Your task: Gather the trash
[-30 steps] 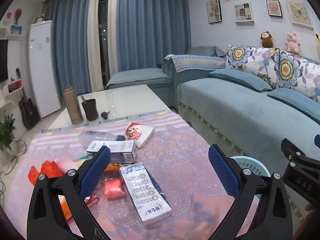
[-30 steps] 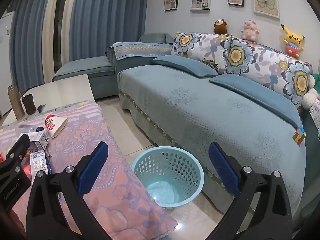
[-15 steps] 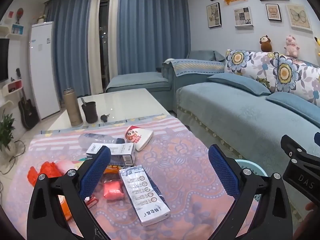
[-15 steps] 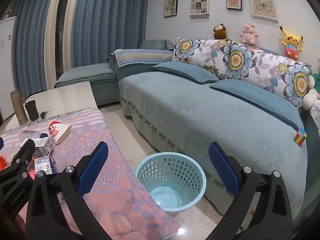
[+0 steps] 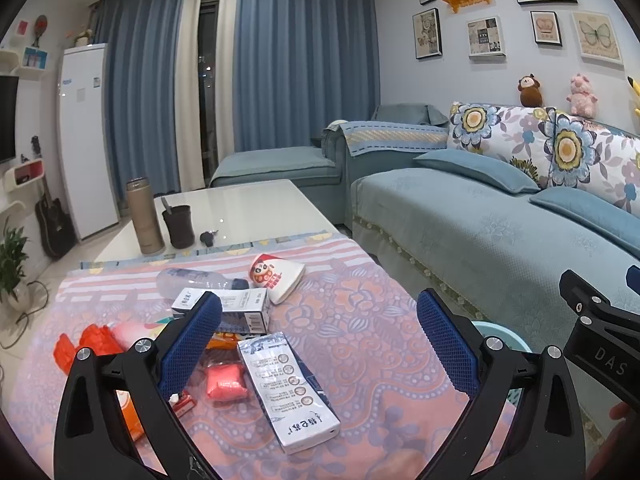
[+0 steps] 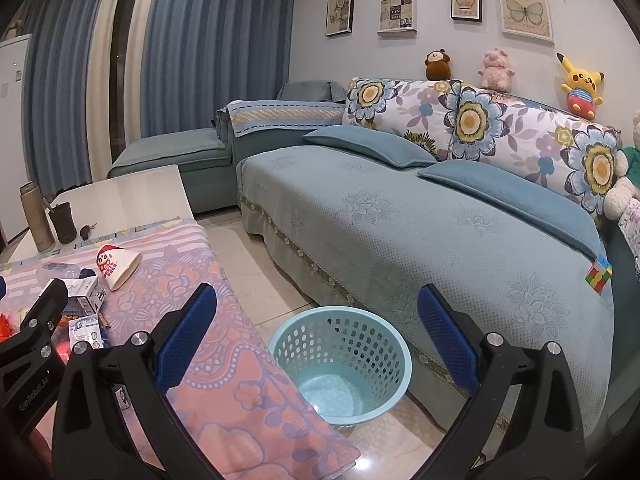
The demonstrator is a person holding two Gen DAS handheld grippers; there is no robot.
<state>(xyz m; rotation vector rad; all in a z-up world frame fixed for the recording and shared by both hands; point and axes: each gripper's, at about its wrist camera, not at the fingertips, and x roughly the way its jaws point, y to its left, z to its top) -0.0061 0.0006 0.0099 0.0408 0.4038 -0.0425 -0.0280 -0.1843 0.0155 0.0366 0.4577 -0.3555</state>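
A low table draped in a pink floral cloth (image 5: 360,320) stands in a living room with blue curtains, framed prints on the wall and a long teal sofa (image 6: 400,220) along the right side; the bare white far end of the table carries a tall metal flask (image 5: 145,216), a dark cup (image 5: 179,226) and a small bunch of keys (too small to make out further). The trash lies in a loose cluster on the cloth: two printed cartons, one long white one (image 5: 288,390) nearest and one boxier one (image 5: 240,309) behind it, one clear plastic bottle (image 5: 192,280) on its side, one tipped paper cup (image 5: 278,278) with a red cartoon face, one pink-red packet (image 5: 226,381) and some orange-red wrappers (image 5: 86,346) at the left. One pale turquoise basket (image 6: 340,360) stands on the tiled floor between table and sofa. The left gripper (image 5: 318,344) hovers over the cluster, its jaws spread wide and holding nothing; the right gripper (image 6: 316,340) hangs above the basket, jaws likewise wide apart. Three plush toys sit atop the sofa back.
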